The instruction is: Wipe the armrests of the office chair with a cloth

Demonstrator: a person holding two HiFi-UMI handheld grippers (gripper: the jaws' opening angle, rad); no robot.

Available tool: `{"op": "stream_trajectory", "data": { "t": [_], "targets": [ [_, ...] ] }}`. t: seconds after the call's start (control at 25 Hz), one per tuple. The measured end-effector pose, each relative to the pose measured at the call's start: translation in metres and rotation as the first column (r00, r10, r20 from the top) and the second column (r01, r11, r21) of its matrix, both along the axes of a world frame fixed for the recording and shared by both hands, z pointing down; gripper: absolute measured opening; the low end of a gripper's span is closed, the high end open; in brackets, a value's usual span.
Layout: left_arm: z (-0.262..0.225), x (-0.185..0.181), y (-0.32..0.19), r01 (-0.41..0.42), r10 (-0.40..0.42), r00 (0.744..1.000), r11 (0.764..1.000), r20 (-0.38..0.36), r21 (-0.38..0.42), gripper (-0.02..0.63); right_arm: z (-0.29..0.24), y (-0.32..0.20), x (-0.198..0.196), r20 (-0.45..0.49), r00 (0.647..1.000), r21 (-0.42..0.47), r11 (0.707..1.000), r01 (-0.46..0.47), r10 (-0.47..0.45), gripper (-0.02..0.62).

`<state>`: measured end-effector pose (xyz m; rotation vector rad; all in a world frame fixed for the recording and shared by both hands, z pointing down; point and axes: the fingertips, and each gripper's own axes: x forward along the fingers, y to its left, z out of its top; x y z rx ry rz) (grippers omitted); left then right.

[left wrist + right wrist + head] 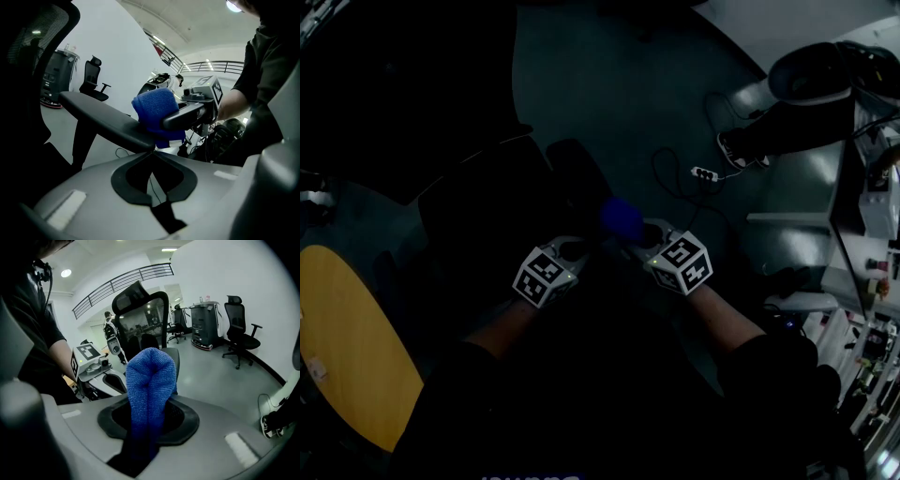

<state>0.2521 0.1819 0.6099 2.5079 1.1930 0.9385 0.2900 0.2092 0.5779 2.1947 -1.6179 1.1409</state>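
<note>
Firmly, the right gripper (149, 408) pinches a folded blue cloth (150, 376) between its 2 jaws; the cloth bulges out past them and lies against the near end of the black armrest (103, 119). Just below that same end, the left gripper (152, 153) has its jaws together, nothing between them. At the armrest's far end looms a dark mesh backrest (33, 42). Well beyond the armrest, 1 other office chair (93, 79) stands by the white wall.

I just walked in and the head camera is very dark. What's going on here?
A person holds a gripper in each hand at a chair's armrest. The right gripper is clamped on a folded blue cloth, which lies against the armrest's end. The left gripper, jaws together and empty, sits right at that end.
</note>
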Motion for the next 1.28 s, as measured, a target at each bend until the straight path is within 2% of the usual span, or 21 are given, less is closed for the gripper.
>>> {"op": "stream_trajectory", "data": {
  "t": [0.28,0.48,0.76,0.92,1.0,1.12,1.28],
  "targets": [
    [0.002,0.000,-0.005,-0.010,0.010,1.000,0.999,-0.014,0.036,0.020,0.012,-0.016,-0.038,0.030,0.999,-0.013,1.000,0.023,-0.022,0.112],
    [-0.009,-0.012,-0.008,-0.028,0.030,0.999,0.998,-0.035,0.063,0.020,0.008,-0.016,-0.045,0.019,1.000,-0.008,1.000,0.004,-0.004,0.112],
    [-0.047,-0.056,-0.035,0.074,-0.073,0.993,0.997,-0.091,0.010,0.020,-0.012,0.000,-0.038,-0.043,0.995,0.021,0.996,-0.089,0.089,0.112],
    [-0.061,-0.090,-0.075,0.157,-0.150,0.978,0.987,-0.147,0.034,0.020,-0.031,-0.007,-0.045,-0.092,0.991,0.043,0.995,-0.091,0.095,0.112],
    [-0.068,-0.106,-0.100,0.223,-0.212,0.961,0.974,-0.176,0.043,0.020,-0.038,-0.014,-0.052,-0.113,0.990,0.050,0.995,-0.083,0.089,0.112],
    [-0.083,-0.132,-0.140,0.338,-0.326,0.922,0.941,-0.211,0.022,0.020,-0.047,-0.030,-0.068,-0.126,0.989,0.064,0.995,-0.073,0.081,0.112],
    [-0.093,-0.169,-0.191,0.502,-0.502,0.845,0.863,-0.184,-0.050,0.020,-0.051,-0.054,-0.096,-0.107,0.993,0.063,0.997,-0.037,0.044,0.112]
  ]
}}
